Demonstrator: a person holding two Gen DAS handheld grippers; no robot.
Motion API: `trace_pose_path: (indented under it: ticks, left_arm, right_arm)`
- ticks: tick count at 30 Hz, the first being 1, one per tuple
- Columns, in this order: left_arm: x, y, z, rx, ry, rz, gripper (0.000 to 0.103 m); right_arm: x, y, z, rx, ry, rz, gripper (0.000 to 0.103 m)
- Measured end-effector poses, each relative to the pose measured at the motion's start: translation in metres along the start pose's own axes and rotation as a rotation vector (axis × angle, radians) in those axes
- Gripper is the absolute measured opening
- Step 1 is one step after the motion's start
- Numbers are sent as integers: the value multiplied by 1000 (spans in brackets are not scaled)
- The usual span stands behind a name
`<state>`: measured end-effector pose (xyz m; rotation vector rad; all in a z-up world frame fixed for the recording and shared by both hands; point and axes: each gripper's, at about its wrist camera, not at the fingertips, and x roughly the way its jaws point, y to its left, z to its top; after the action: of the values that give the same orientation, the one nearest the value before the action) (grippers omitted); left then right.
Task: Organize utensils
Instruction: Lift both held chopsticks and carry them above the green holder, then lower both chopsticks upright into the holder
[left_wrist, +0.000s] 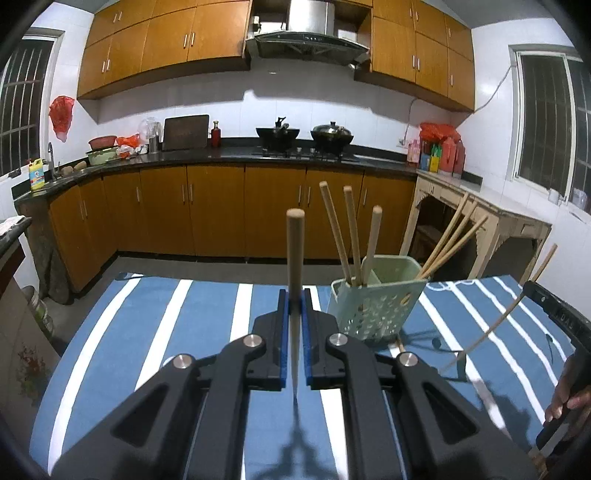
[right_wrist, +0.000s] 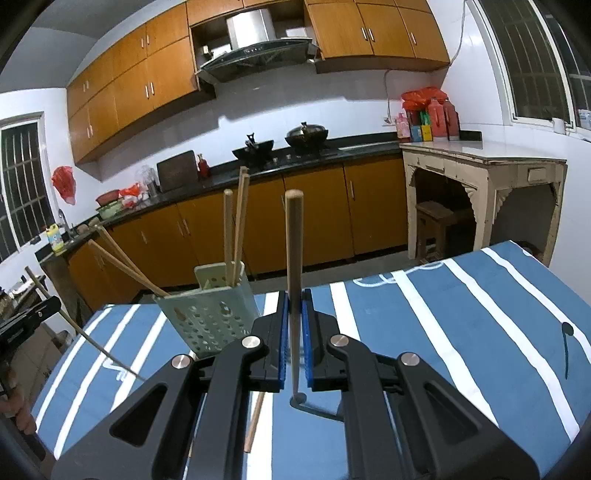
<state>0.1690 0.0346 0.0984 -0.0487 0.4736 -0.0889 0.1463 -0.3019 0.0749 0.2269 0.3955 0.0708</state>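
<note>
Here, nearest: my left gripper (left_wrist: 294, 306), jaws clamped on an upright chopstick (left_wrist: 294, 266). My right gripper (right_wrist: 294, 306), likewise closed on a second stick (right_wrist: 294, 258). One loose stick (right_wrist: 255, 424) lies on the striped cloth (right_wrist: 424, 332). Beyond: green holder (left_wrist: 373, 306), sticks already sorted in two compartments. I judge insertion next: keep each stick vertical, tip over the matching compartment, release only once seated.

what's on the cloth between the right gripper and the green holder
One loose chopstick lies on the striped cloth, below the green holder, left of the right gripper; right wrist view.
</note>
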Motion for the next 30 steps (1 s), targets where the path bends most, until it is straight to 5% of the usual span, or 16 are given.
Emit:
trace_pose_path:
  ticks: [12,22,30]
  left_arm:
    - [-17,-9,19,-10,-51,-71,8]
    - [-41,-42,74,-21,-211,-169,8]
    - [-14,-64,101,-30,-275,-138,8]
  right_arm:
    - [-15,11,22,11,-43,84,8]
    - [-34,50,81,-29,-204,202,8]
    - [-3,78,99,-86,-288,181,8]
